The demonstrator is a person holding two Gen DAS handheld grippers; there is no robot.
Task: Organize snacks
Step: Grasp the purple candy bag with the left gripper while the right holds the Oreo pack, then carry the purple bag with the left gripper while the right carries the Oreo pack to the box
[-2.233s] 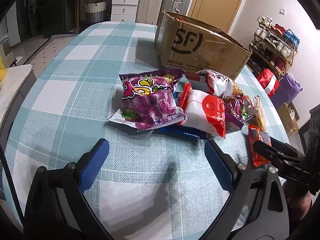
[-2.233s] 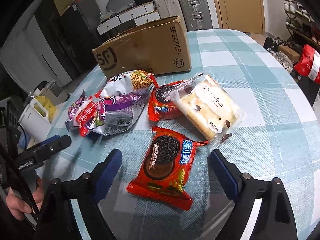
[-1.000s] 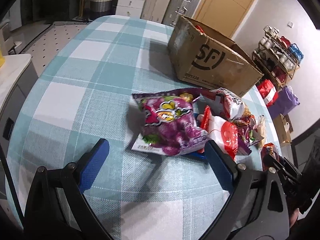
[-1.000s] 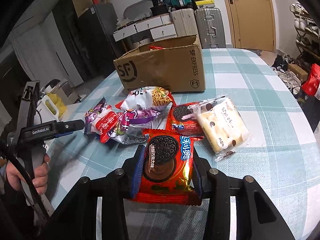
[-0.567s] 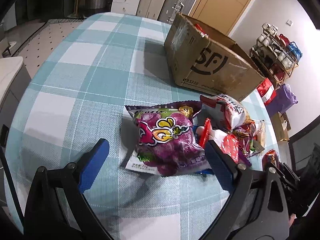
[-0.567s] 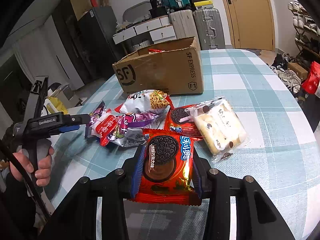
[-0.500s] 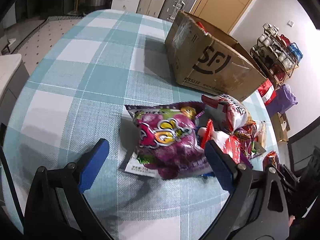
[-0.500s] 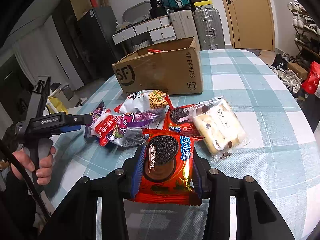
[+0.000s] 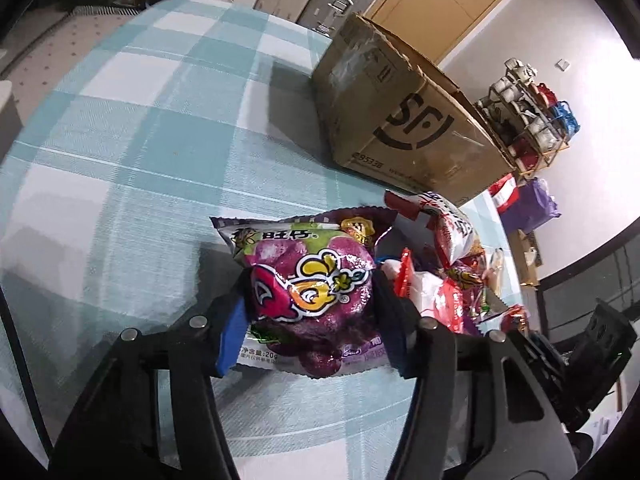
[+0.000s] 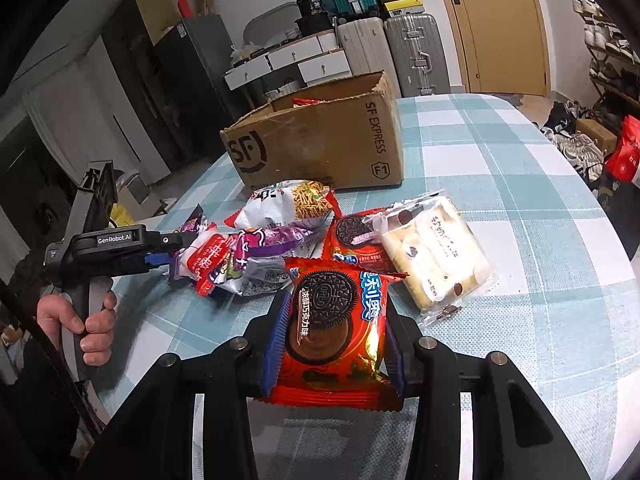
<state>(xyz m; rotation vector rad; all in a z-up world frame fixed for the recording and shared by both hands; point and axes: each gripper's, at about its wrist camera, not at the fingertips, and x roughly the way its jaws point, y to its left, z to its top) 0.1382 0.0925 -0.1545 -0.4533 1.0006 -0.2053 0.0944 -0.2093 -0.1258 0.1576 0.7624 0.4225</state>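
Note:
My left gripper (image 9: pixel 310 312) is shut on a purple candy bag (image 9: pixel 308 280), held just above the checked table (image 9: pixel 140 152). My right gripper (image 10: pixel 334 332) is shut on a red Oreo pack (image 10: pixel 334 320) and holds it above the table. An open SF cardboard box (image 9: pixel 404 120) stands at the back; it also shows in the right wrist view (image 10: pixel 320 148). A pile of snack packs (image 10: pixel 256 240) lies before the box. The left gripper also shows in the right wrist view (image 10: pixel 172 250), at the left edge of the pile.
A second Oreo pack (image 10: pixel 352 240) and a clear bag of cream biscuits (image 10: pixel 436 252) lie right of the pile. A noodle snack bag (image 10: pixel 292 200) sits by the box. Suitcases (image 10: pixel 412 52), drawers and a shoe rack (image 9: pixel 532 120) stand beyond the table.
My left gripper has closed on the purple candy bag, which was lying between open fingers before. My right gripper keeps holding the Oreo pack, about where it was.

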